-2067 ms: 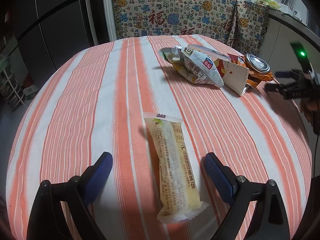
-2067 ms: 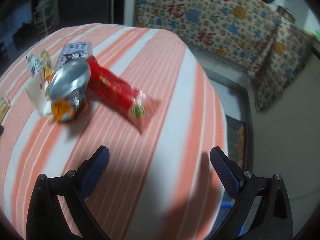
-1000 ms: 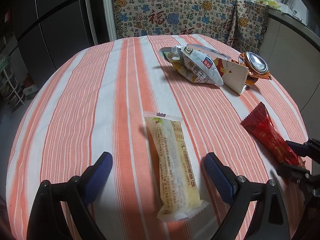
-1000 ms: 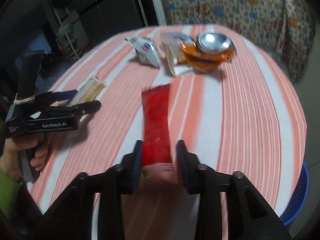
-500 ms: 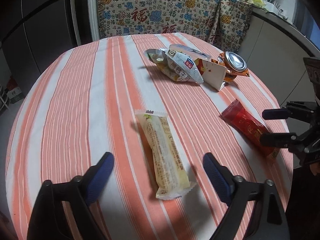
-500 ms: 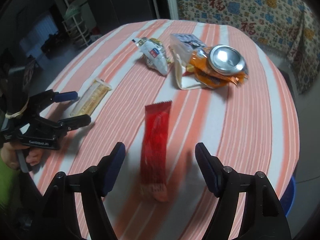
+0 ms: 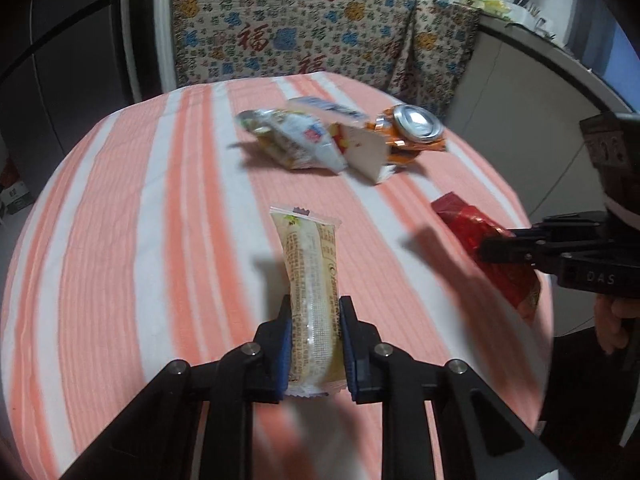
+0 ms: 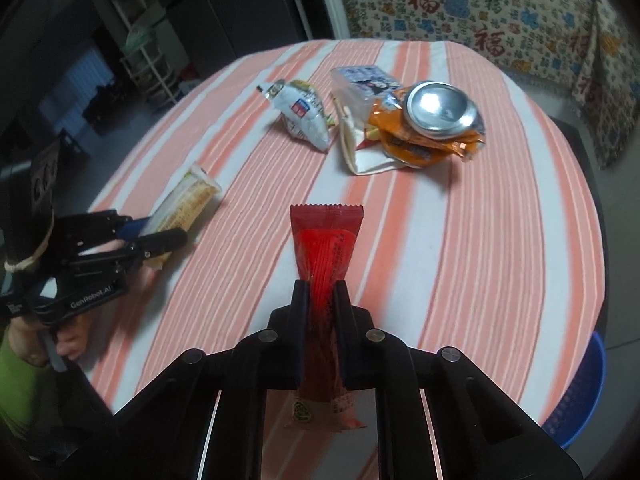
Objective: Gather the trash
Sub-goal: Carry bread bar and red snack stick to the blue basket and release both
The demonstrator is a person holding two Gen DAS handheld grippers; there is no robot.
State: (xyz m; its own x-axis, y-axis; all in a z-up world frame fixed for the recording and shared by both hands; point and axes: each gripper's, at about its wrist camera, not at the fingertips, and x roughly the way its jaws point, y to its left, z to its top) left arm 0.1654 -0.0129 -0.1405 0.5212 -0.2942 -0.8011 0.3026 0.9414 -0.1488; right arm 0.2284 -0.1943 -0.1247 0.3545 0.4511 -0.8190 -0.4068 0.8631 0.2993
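Observation:
A pale yellow snack packet (image 7: 310,256) sticks out forward between the blue pads of my left gripper (image 7: 314,304). The jaws are closing and the pads press its near end, just above the striped tablecloth (image 7: 140,220). My right gripper (image 8: 320,286) is shut on a red snack packet (image 8: 326,240), whose near end hangs below the fingers. Each wrist view shows the other hand too: the right gripper (image 7: 486,250) with the red packet (image 7: 472,224), and the left gripper (image 8: 160,228) with the yellow packet (image 8: 188,200).
A heap of trash lies at the far side of the round table: a white snack bag (image 8: 304,114), a white carton (image 8: 360,152), an orange wrapper (image 8: 408,148) and a crushed can (image 8: 438,106). A blue basket (image 8: 580,400) stands on the floor past the table's right edge.
Both grippers were open around their packets half a second ago. Now each has closed on its packet and risen a little off the cloth.

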